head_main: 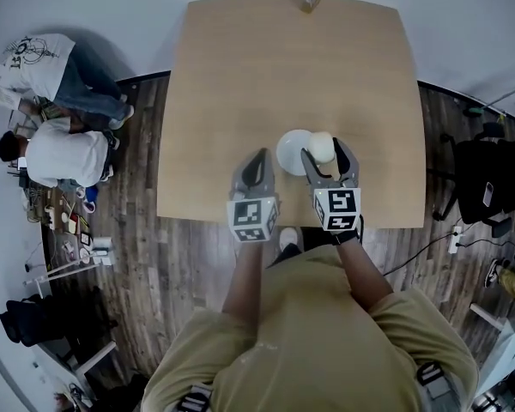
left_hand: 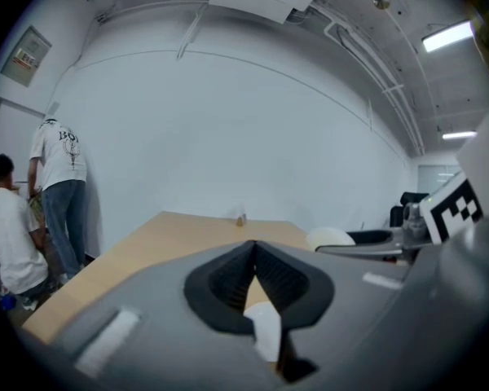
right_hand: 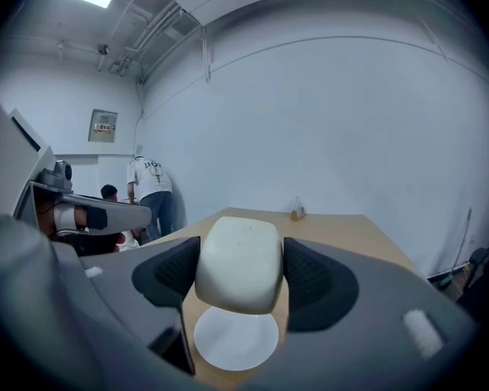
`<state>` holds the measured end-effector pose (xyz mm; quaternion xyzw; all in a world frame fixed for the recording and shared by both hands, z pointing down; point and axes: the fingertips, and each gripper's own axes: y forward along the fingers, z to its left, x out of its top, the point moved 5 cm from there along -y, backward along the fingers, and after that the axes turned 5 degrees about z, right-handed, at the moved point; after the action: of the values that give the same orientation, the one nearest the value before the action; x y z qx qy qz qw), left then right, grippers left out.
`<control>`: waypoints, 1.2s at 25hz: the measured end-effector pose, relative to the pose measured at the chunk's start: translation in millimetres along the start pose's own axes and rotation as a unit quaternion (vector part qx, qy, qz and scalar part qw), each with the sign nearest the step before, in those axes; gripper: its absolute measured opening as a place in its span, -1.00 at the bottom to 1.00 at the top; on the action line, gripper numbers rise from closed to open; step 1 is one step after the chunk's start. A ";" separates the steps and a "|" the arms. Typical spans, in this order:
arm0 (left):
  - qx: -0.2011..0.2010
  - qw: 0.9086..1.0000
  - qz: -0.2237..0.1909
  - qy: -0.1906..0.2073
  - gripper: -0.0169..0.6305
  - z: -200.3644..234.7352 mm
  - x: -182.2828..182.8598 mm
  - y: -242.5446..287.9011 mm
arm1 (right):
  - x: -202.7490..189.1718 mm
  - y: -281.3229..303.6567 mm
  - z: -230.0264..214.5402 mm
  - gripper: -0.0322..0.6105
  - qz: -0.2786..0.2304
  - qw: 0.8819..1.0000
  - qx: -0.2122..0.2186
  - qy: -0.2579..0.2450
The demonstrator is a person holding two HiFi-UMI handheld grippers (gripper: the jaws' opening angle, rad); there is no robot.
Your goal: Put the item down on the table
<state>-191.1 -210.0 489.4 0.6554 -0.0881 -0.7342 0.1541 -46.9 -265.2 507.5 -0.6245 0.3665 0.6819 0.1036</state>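
Note:
A cream, rounded item (right_hand: 238, 259) sits clamped between the pads of my right gripper (right_hand: 240, 269). In the head view, this gripper (head_main: 324, 151) holds the item (head_main: 321, 147) over the right rim of a white plate (head_main: 292, 151) on the wooden table (head_main: 240, 75). From the right gripper view, the plate (right_hand: 236, 342) lies just below the item. My left gripper (head_main: 257, 168) hovers left of the plate with its jaws shut and nothing between them. In its own view the left gripper (left_hand: 255, 269) shows its dark pads meeting, and the item (left_hand: 329, 237) appears at the right.
A small holder (head_main: 307, 1) stands at the table's far edge. Two people (head_main: 56, 71) stand off the table's left side beside clutter on the floor. A dark chair (head_main: 485, 178) and cables are at the right. White walls lie beyond the table.

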 end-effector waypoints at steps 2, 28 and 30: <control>0.006 1.000 0.012 -0.005 -0.94 4.3 -4.5 16.9 | -6.7 19.1 -6.1 0.10 0.012 1.000 0.009 0.003; 0.035 0.989 0.136 -0.035 -0.94 27.9 -93.6 91.6 | -152.1 135.3 4.1 0.10 0.219 0.973 0.060 -0.037; 0.036 0.990 0.133 -0.034 -0.94 26.9 -91.6 89.5 | -155.4 135.7 4.5 0.10 0.225 0.972 0.061 -0.040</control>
<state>-199.2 -264.5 608.1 0.6173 -0.2060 -0.7255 0.2241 -100.8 -309.5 701.7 -0.4910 0.5341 0.6883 -0.0004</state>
